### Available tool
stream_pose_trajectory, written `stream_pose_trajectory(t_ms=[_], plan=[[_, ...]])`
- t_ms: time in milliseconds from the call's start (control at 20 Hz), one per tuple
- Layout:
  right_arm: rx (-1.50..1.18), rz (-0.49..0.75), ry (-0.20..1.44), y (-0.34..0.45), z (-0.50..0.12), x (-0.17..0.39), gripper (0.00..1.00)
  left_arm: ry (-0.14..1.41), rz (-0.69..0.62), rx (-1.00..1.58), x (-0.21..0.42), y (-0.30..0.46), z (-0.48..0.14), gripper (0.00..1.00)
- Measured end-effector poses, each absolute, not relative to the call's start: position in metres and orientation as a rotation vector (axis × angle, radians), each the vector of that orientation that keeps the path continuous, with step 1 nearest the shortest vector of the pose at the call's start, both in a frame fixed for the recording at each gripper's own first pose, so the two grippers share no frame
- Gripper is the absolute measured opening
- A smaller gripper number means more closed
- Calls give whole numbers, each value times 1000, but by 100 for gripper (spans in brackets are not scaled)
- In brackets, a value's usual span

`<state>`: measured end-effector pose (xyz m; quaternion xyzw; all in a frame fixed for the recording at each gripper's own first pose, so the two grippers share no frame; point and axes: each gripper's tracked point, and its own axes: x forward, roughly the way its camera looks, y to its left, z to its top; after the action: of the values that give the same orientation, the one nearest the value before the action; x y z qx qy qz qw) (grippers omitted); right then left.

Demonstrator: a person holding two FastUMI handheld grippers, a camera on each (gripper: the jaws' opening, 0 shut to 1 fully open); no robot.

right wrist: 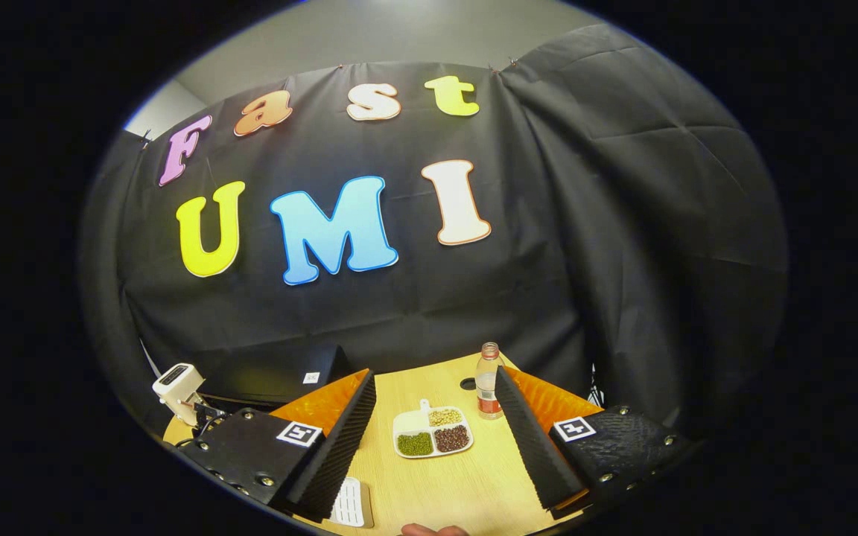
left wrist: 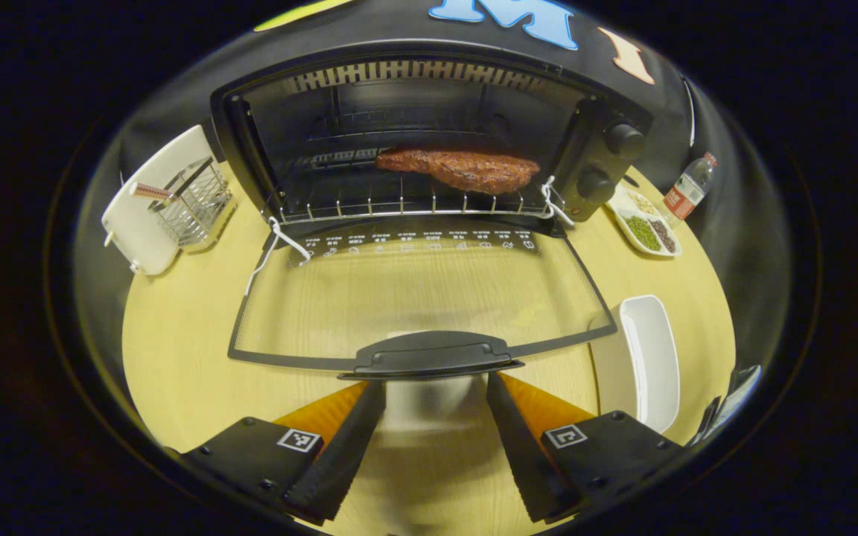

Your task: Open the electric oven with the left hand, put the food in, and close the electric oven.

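Pale wooden tabletop (left wrist: pixel 176 335) carrying black electric oven (left wrist: pixel 429 141), glass door (left wrist: pixel 421 298) dropped flat. Reddish-brown glazed meat slab (left wrist: pixel 462 169) lying on wire rack (left wrist: pixel 407 205) inside. Left gripper (left wrist: pixel 435 432) spread, empty, just short of door handle (left wrist: pixel 433 353); right gripper (right wrist: pixel 436 447) likewise spread, empty.

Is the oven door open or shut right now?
Open: the oven door lies folded down flat before the left gripper, with the meat on the rack inside.

Before my left tool (left wrist: pixel 435 439), the oven (left wrist: pixel 429 126) stands at the tabletop's (left wrist: pixel 176 335) far edge, door (left wrist: pixel 421 298) folded down flat, meat (left wrist: pixel 466 169) on its rack (left wrist: pixel 407 205). Toaster (left wrist: pixel 150 201) left of it; sectioned dish (left wrist: pixel 645 227) and bottle (left wrist: pixel 688 190) right; tray (left wrist: pixel 652 357) near right edge.
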<state>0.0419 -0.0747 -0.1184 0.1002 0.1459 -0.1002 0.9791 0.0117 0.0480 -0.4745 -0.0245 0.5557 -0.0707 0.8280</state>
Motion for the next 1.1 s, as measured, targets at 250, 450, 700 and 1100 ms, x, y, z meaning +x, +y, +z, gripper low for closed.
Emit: stream_pose_trajectory(t_ms=[250,450,700,1100], plan=[[202,-187,293,-70,-118,41,97,1131,-148,-54,11,50,-454,93],[209,-178,289,-66,-117,41,97,1090,-142,-63,8,48,-429,94],[194,-172,283,-65,-115,40,97,1045,-130,-73,11,49,-415,94],[200,-167,291,-65,-117,38,97,966,-129,-44,19,51,-387,91]])
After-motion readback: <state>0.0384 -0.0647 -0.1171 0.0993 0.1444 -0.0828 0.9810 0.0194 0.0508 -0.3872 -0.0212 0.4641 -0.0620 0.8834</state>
